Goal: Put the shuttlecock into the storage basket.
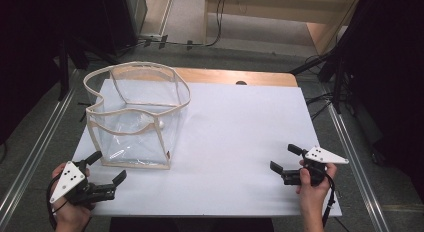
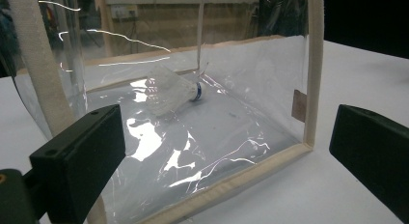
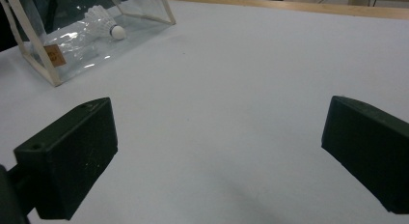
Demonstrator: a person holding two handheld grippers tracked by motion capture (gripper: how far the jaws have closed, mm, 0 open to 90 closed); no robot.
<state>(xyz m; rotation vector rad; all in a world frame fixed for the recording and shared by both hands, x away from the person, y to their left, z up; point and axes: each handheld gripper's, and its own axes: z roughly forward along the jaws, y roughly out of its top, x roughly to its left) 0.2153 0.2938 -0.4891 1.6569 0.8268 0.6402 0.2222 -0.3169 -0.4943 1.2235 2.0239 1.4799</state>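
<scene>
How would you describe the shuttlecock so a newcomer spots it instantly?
Start at the clear plastic bag with cream fabric trim, standing open on the white table, near the left gripper. The shuttlecock lies on its side inside: white feathers, blue band at its cork tip.

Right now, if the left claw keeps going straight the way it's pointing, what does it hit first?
Most likely the clear bag: the left claw is open and aimed at its near transparent wall, just above the cream bottom trim. The shuttlecock lies inside, behind that wall. How near the wall is stays unclear.
</scene>
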